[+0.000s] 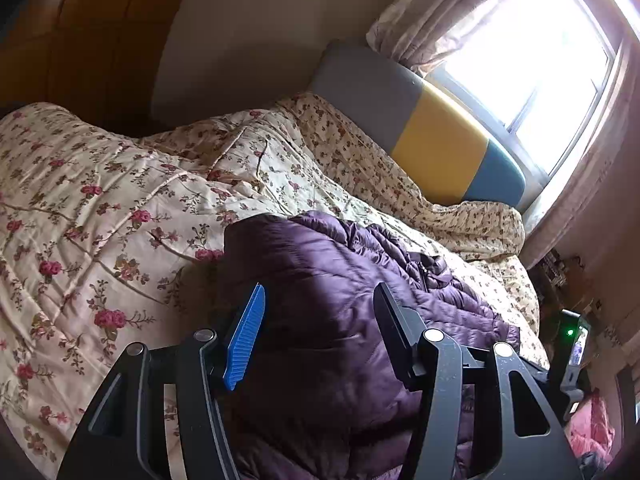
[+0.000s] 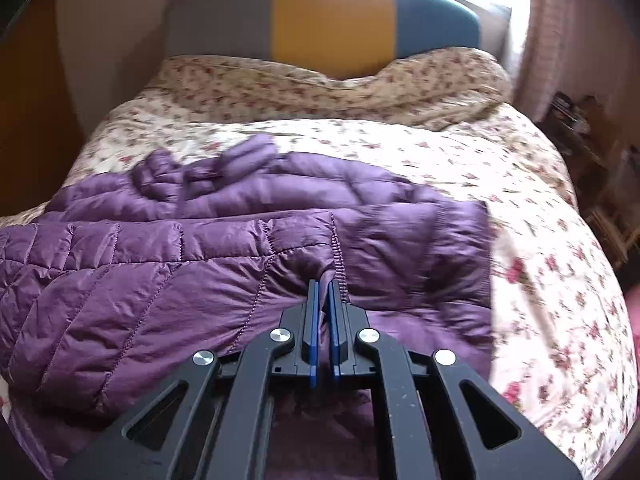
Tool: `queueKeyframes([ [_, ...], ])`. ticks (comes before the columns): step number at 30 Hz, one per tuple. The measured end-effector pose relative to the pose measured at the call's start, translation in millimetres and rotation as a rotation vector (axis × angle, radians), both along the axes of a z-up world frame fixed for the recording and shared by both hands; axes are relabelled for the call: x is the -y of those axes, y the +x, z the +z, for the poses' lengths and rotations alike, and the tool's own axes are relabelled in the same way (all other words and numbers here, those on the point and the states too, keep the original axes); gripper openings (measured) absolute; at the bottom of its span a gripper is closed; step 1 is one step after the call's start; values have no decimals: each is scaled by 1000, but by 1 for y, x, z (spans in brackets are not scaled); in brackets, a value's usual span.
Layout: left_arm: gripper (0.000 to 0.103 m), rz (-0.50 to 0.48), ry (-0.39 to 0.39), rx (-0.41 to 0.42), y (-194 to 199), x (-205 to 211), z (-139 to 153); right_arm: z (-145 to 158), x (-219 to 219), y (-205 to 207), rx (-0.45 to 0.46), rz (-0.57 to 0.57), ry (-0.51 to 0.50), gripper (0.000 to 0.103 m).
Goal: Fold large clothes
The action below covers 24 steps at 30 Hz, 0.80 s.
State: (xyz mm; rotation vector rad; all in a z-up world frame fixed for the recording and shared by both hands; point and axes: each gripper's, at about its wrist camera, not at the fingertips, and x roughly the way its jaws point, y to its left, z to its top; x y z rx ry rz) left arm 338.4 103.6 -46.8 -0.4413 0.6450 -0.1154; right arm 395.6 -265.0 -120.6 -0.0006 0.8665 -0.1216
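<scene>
A purple quilted puffer jacket (image 2: pixel 160 272) lies spread across the bed, one sleeve stretched over its body. My right gripper (image 2: pixel 323 282) is shut, and its blue pads (image 2: pixel 313 320) pinch the fabric at the sleeve's gathered elastic cuff (image 2: pixel 338 268). In the left wrist view the same jacket (image 1: pixel 320 248) lies bunched near the bed's edge. My left gripper (image 1: pixel 320 288) hovers just above it with its jaws wide apart. The blue pad (image 1: pixel 248 332) stands clear of the cloth, and nothing is gripped.
A floral quilt (image 2: pixel 520 240) covers the bed. A grey, yellow and blue headboard (image 2: pixel 328 16) stands under a bright window (image 1: pixel 532 52) with curtains (image 1: pixel 432 8). Cluttered shelves (image 2: pixel 580 128) sit at the right. A dark device with a green light (image 1: pixel 570 332) and pink cloth (image 1: pixel 592 428) are beside the bed.
</scene>
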Motion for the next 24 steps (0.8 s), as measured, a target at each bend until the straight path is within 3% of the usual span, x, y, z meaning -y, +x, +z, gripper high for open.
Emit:
queueKeyframes([
  [9,56,-99,117,-25,22,35,-15,-11,22,-9,-20,-69,-67,4],
  [18,56,-146,245,-165,60,52,-64,-37,45,-19,-51,-115,-80,0],
  [24,56,-144,298,-184,64,59,-86,-41,42,-17,-43,-114,-91,0],
])
